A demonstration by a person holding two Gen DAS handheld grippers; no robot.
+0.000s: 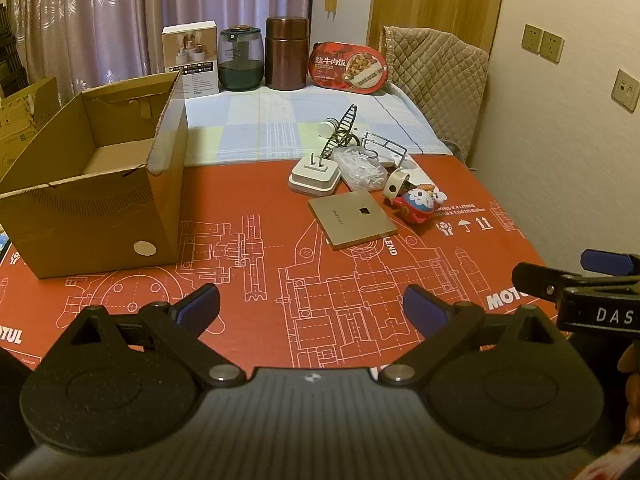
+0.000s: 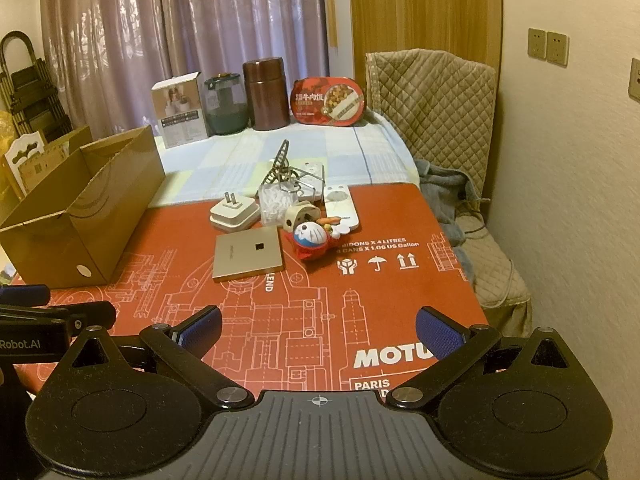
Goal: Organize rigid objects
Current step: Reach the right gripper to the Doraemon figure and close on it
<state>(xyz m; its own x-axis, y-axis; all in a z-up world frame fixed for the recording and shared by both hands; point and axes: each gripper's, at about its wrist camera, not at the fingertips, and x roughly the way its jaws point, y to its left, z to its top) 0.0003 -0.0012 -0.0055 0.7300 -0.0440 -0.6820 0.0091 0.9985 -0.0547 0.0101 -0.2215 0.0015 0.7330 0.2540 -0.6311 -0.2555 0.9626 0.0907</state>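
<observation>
1. Left wrist view: the box [image 1: 92,184] is seen at left, open-topped and apparently bare inside.
2. The left gripper [image 1: 312,308] is held wide open, nothing gripped.
3. The plate [image 1: 352,220], nearest of the clutter, is best taken by its edge.
4. The right gripper [image 2: 320,330] is likewise spread and unloaded.

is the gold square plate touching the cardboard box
Apart. In the left wrist view a wide strip of red mat lies between the gold square plate and the cardboard box; the right wrist view shows that gap too.
</observation>
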